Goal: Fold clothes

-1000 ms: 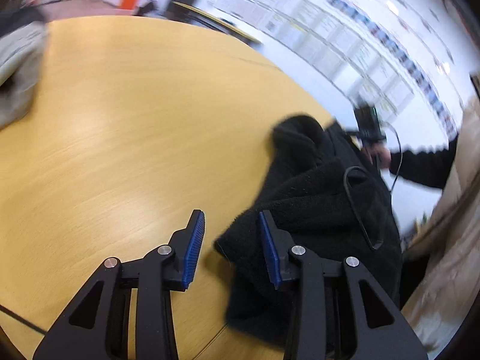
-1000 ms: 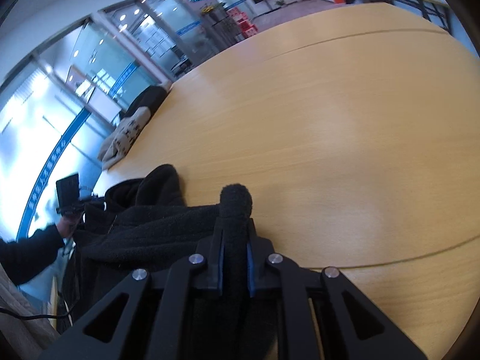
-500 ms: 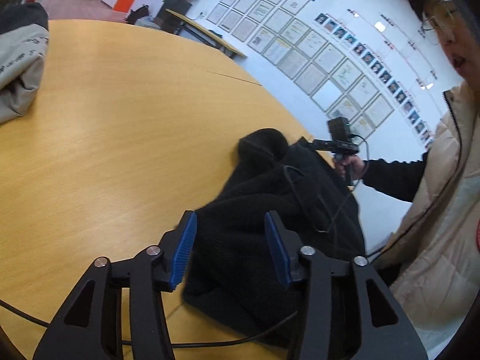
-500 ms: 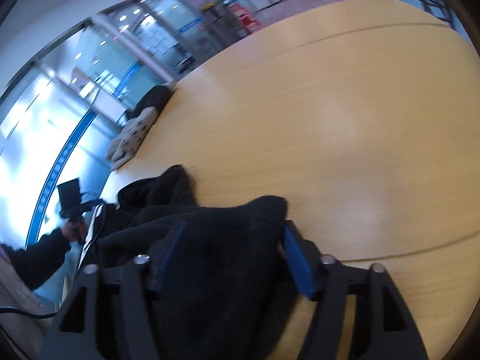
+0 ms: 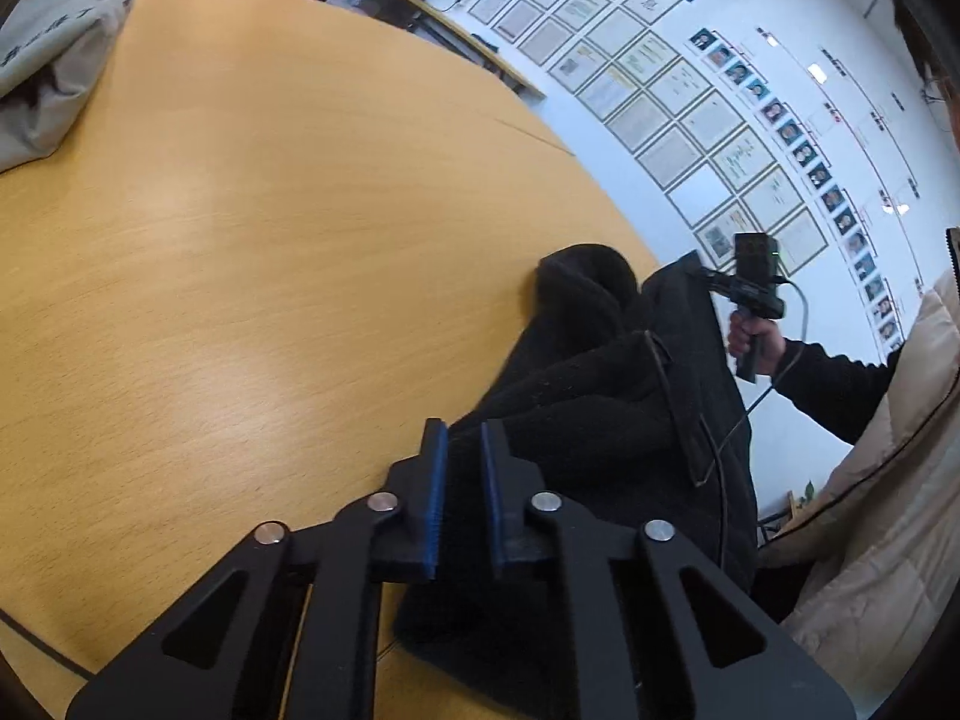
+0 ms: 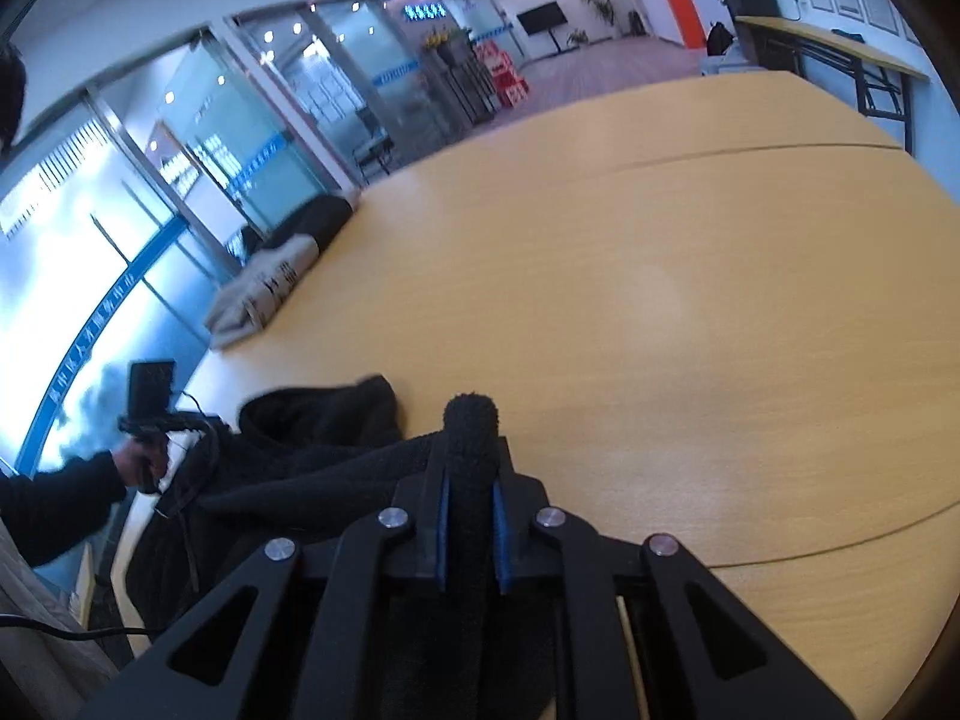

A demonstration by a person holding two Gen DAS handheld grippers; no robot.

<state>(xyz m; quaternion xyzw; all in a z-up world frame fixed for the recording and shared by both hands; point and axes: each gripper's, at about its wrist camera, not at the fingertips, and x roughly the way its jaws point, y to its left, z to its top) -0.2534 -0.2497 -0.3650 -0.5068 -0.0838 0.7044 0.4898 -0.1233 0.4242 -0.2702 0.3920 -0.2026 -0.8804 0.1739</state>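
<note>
The black fleece garment (image 5: 600, 396) is bunched up at the near edge of the round wooden table (image 5: 270, 228), and part of it hangs down over that edge. It is held in two places.

In the left wrist view, the left gripper (image 5: 459, 450) is seen nearly closed, with a fold of the black cloth pinched between its blue pads (image 5: 437, 498). Only a thin gap is left, and that gap is filled with cloth. The other gripper (image 5: 753, 282) is seen far off in this view, in a hand at the far end of the garment, and its fingers cannot be made out from here.

In the right wrist view, the right gripper (image 6: 471, 462) is squeezed tight on a thick roll of the same garment (image 6: 312, 450), which sticks up past the fingertips like a fuzzy knob. The table (image 6: 660, 300) is seen wide and bare past it.

A beige folded garment (image 6: 264, 294) with dark print is seen lying at the far edge of the table (it shows in the top left corner of the left view too). A wall of framed papers (image 5: 690, 108) is shown only in the left view. Glass doors (image 6: 300, 108) are shown only in the right view.
</note>
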